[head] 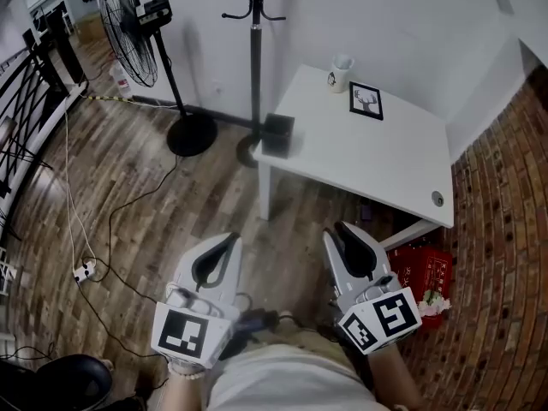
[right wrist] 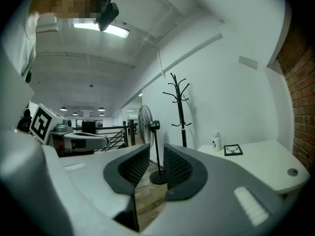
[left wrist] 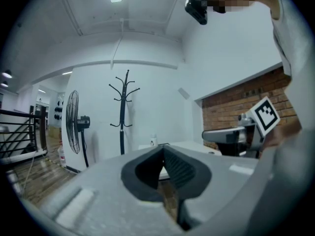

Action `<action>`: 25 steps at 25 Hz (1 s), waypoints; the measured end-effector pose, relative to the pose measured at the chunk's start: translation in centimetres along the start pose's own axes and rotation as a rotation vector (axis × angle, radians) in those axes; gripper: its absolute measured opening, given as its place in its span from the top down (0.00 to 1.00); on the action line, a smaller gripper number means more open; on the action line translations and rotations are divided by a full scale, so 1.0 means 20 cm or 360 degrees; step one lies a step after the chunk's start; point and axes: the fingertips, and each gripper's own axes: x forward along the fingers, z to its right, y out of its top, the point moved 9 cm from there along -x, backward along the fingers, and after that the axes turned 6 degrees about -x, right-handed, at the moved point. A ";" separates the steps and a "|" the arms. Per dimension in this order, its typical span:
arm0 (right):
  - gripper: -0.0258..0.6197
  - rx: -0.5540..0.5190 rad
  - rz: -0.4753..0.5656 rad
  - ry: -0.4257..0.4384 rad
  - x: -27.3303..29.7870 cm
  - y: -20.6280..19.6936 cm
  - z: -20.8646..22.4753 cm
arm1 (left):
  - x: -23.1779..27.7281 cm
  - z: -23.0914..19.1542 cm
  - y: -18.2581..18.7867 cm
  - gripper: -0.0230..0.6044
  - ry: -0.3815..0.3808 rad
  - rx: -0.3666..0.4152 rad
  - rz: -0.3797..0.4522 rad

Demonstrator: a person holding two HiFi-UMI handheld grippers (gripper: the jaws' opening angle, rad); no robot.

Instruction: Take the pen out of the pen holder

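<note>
A white cup that serves as pen holder (head: 341, 72) stands at the far end of the white table (head: 385, 165), next to a small framed picture (head: 366, 101). In the right gripper view the pen holder (right wrist: 216, 141) is far off, something thin pokes from its top, and no single pen can be made out. Both grippers hover over the wooden floor, well short of the table. My left gripper (head: 232, 239) (left wrist: 163, 151) has its tips together and holds nothing. My right gripper (head: 339, 229) (right wrist: 156, 154) stands open, a narrow gap between its pads, empty.
A black box (head: 277, 135) sits at the table's near left corner. A standing fan (head: 128, 28) and a coat stand (head: 255, 50) are by the white wall. A red bag (head: 424, 274) lies near the brick wall. Cables and a power strip (head: 84, 271) cross the floor at left.
</note>
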 end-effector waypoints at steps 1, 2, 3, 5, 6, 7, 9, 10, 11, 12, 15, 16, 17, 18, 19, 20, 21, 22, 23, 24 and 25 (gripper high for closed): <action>0.84 0.0008 0.0009 0.0001 0.00 0.00 0.00 | 0.00 0.00 0.00 0.97 -0.0002 0.0000 0.0002; 0.83 0.0011 0.0014 0.0000 0.00 0.00 -0.01 | -0.01 -0.01 0.00 0.97 -0.0004 -0.0002 0.0004; 0.82 0.0010 0.0015 -0.0003 0.00 0.01 -0.02 | -0.01 -0.02 0.00 0.97 -0.0006 -0.0003 0.0004; 0.81 -0.0004 0.0009 -0.0013 0.01 0.01 -0.03 | -0.02 -0.03 0.00 0.97 -0.0013 -0.0001 0.0007; 0.81 -0.0015 0.0005 -0.0018 0.02 0.01 -0.04 | -0.02 -0.04 0.00 0.97 -0.0017 -0.0001 0.0010; 0.81 -0.0025 0.0001 -0.0023 0.02 0.01 -0.05 | -0.02 -0.04 0.00 0.97 -0.0021 -0.0001 0.0013; 0.81 -0.0038 -0.0008 -0.0031 0.03 0.01 -0.06 | -0.03 -0.06 0.00 0.97 -0.0027 0.0000 0.0015; 0.81 -0.0040 -0.0012 -0.0034 0.03 0.00 -0.07 | -0.03 -0.06 0.00 0.97 -0.0031 0.0002 0.0015; 0.81 -0.0041 -0.0015 -0.0037 0.03 0.00 -0.08 | -0.04 -0.07 0.00 0.97 -0.0036 0.0004 0.0015; 0.81 -0.0041 -0.0018 -0.0040 0.03 0.00 -0.08 | -0.04 -0.07 -0.01 0.97 -0.0041 0.0004 0.0015; 0.81 -0.0044 -0.0017 -0.0056 0.01 -0.01 -0.11 | -0.07 -0.08 -0.02 0.97 -0.0052 0.0001 0.0016; 0.81 -0.0043 -0.0018 -0.0061 0.01 -0.02 -0.12 | -0.08 -0.08 -0.03 0.97 -0.0054 0.0001 0.0014; 0.81 -0.0043 -0.0021 -0.0064 0.00 -0.03 -0.13 | -0.09 -0.08 -0.03 0.97 -0.0056 0.0002 0.0011; 0.81 -0.0045 -0.0026 -0.0067 -0.01 -0.04 -0.14 | -0.09 -0.09 -0.04 0.97 -0.0057 0.0005 0.0006; 0.81 -0.0048 -0.0030 -0.0070 -0.01 -0.04 -0.14 | -0.10 -0.09 -0.04 0.97 -0.0059 0.0010 0.0002; 0.81 -0.0050 -0.0036 -0.0074 -0.02 -0.05 -0.15 | -0.09 -0.09 -0.05 0.97 -0.0062 0.0015 0.0002; 0.81 -0.0050 -0.0043 -0.0078 -0.02 -0.05 -0.15 | -0.09 -0.09 -0.05 0.97 -0.0066 0.0018 0.0003; 0.81 -0.0047 -0.0050 -0.0083 -0.03 -0.06 -0.15 | -0.09 -0.09 -0.05 0.97 -0.0070 0.0017 0.0002; 0.81 -0.0045 -0.0057 -0.0087 -0.03 -0.06 -0.15 | -0.09 -0.09 -0.05 0.97 -0.0073 0.0015 -0.0001; 0.81 -0.0044 -0.0062 -0.0090 -0.03 -0.07 -0.15 | -0.09 -0.09 -0.05 0.97 -0.0074 0.0012 -0.0003; 0.81 -0.0045 -0.0065 -0.0092 -0.03 -0.07 -0.14 | -0.09 -0.10 -0.05 0.97 -0.0074 0.0010 -0.0005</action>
